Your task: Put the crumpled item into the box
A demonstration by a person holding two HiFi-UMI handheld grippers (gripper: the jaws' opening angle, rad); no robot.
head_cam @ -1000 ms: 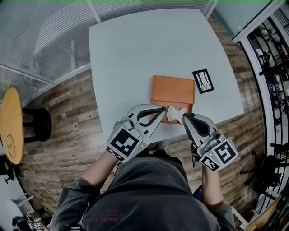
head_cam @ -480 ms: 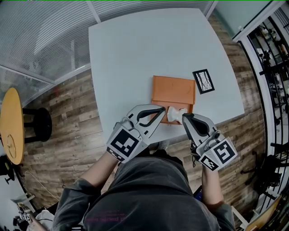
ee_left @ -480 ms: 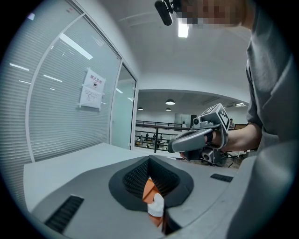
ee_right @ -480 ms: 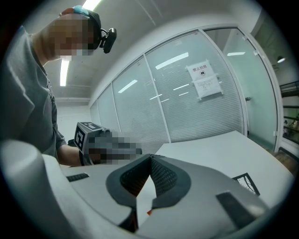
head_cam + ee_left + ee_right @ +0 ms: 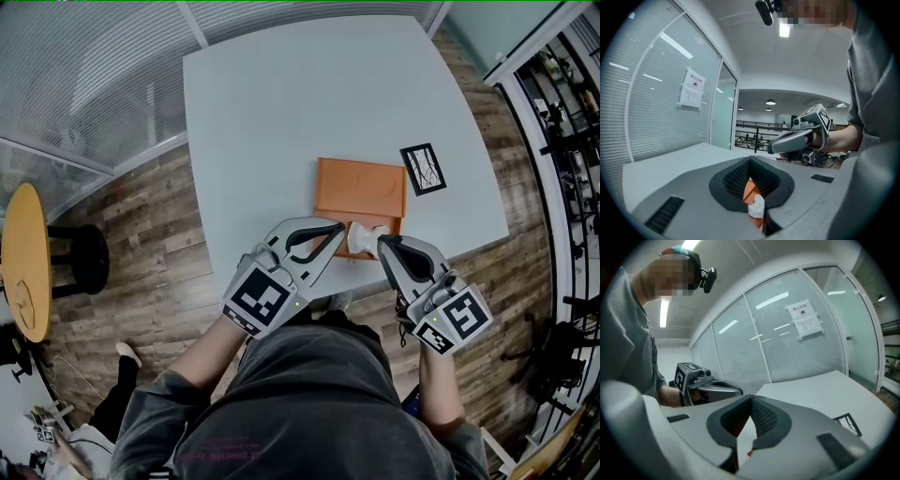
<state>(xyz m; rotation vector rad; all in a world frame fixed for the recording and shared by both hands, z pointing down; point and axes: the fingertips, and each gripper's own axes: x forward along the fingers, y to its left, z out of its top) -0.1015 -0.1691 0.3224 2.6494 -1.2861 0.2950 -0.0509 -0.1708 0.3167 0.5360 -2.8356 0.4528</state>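
An orange box (image 5: 359,187) lies on the white table (image 5: 281,103) near its front edge. A white crumpled item (image 5: 362,237) rests at the box's near edge, between my two grippers. My left gripper (image 5: 339,226) is shut, its tips just left of the item. My right gripper (image 5: 382,242) is shut too, with its tips against the item's right side. In the left gripper view, below the closed tips (image 5: 750,160), I see the box (image 5: 750,190) and the crumpled item (image 5: 757,206). The right gripper view shows its tips (image 5: 751,398) together with white behind them.
A black-and-white marker card (image 5: 422,169) lies on the table to the right of the box. Wooden floor surrounds the table. A yellow round table (image 5: 23,258) stands far left. Glass partitions (image 5: 84,75) run behind, and racks (image 5: 572,141) line the right side.
The grippers and the crumpled item have not visibly moved. A person's leg has come into view on the floor at lower left.
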